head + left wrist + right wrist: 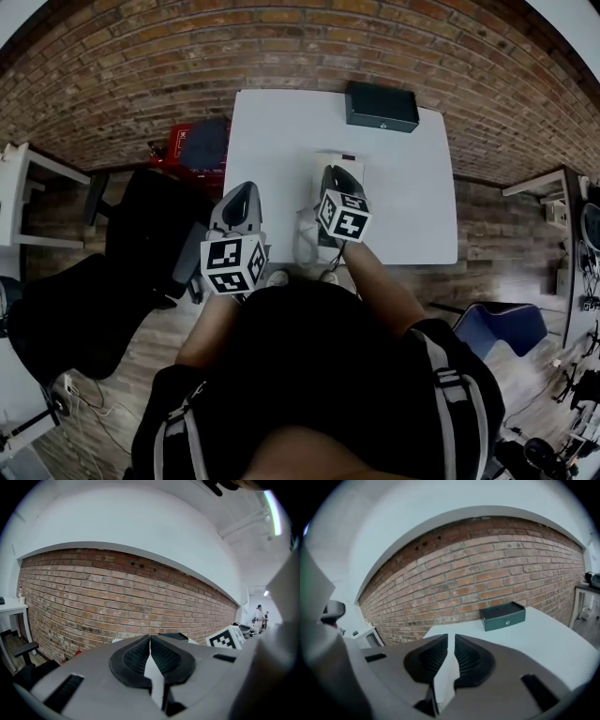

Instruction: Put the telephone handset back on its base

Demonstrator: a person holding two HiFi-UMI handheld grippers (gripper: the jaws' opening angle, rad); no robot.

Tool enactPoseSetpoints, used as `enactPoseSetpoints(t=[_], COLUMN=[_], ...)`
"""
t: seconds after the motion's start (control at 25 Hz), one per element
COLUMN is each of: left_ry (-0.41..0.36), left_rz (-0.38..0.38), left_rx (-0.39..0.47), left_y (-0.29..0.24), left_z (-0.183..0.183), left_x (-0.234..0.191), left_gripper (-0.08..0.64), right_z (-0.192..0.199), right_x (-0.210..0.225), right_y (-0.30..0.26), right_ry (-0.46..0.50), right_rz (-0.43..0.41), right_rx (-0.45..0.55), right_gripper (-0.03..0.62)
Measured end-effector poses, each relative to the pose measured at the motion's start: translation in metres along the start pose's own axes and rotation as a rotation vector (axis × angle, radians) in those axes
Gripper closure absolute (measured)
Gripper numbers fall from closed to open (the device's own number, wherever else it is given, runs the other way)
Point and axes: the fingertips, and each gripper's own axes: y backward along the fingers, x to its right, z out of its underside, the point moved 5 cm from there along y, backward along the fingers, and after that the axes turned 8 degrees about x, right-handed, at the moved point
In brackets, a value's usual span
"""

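A: Where's the telephone [332,161] rn?

B: Centre of the head view, white on the white table [412,206], mostly under the right gripper [336,174]. He can't split handset from base there. A pale strip [306,239] runs down-left of it toward the table's near edge. It could be cord or handset, can't tell.

A: What could go wrong from here?

B: The main thing, imo, is that neither gripper view has the phone in frame. The right gripper view shows only the dark green box [504,616] at centre right, the table and the brick wall [487,573]. So any reach down goes w/o close-up sight, and white on white gives little edge to aim at. A miss could shove the base or seat the handset crooked. If that strip is the cord, it could snag on a jaw.

A: And the claws?

B: On the right, the pads are nearly together with a thin slit between them and nothing in it. That looks too narrow for a handset, so they'd need to spread first. On the left gripper [244,190], the pads meet at the tips and it's empty.

A: Pose?

B: Both point away from the person toward the wall, approx level, not tipped down at the table. The left one sits centre-left in the head view, over the table's left edge and near the right one. Its own view catches the right one's marker cube [227,639] at lower right. Being that close is a bump risk if both move at once. Bare forearms run back toward the bottom of the frame.
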Motion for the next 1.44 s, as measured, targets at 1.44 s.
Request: enactPoseSetpoints(t=[1.44], left_ry=[-0.076], left_rz=[0.091], left_rx=[0.015], left_y=[-0.024], left_z=[-0.01], left_x=[0.042], left_gripper=[0.555], right_z=[-0.093], right_x=[-0.007], right_y=[0.096], right_ry=[0.233], right_rz=[-0.165], right_rx=[0.395], right_gripper=[0.595])
